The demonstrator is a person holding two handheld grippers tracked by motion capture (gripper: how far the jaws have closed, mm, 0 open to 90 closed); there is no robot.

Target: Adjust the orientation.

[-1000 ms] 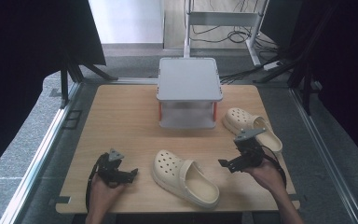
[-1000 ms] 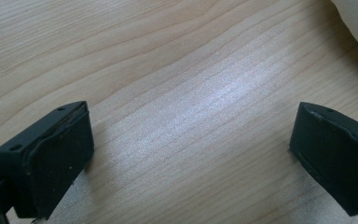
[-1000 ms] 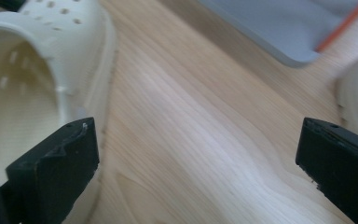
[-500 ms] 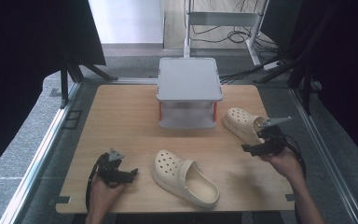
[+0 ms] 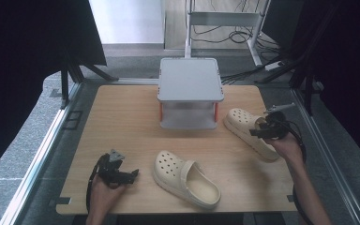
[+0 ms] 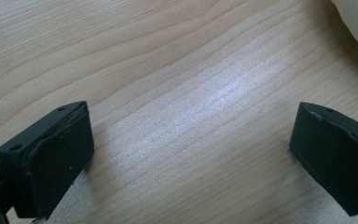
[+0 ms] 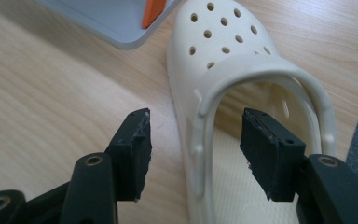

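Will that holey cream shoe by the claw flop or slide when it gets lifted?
The cream clog looks like moulded foam, so it is probably light and keeps its shape. Its thin heel strap may bend. The right claw straddles the side wall, a narrow hold, so it might tilt.

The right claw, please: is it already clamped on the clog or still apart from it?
Not yet clamped. The right claw straddles the clog's side wall and strap, jaws just closing, with gaps visible beside both pads.
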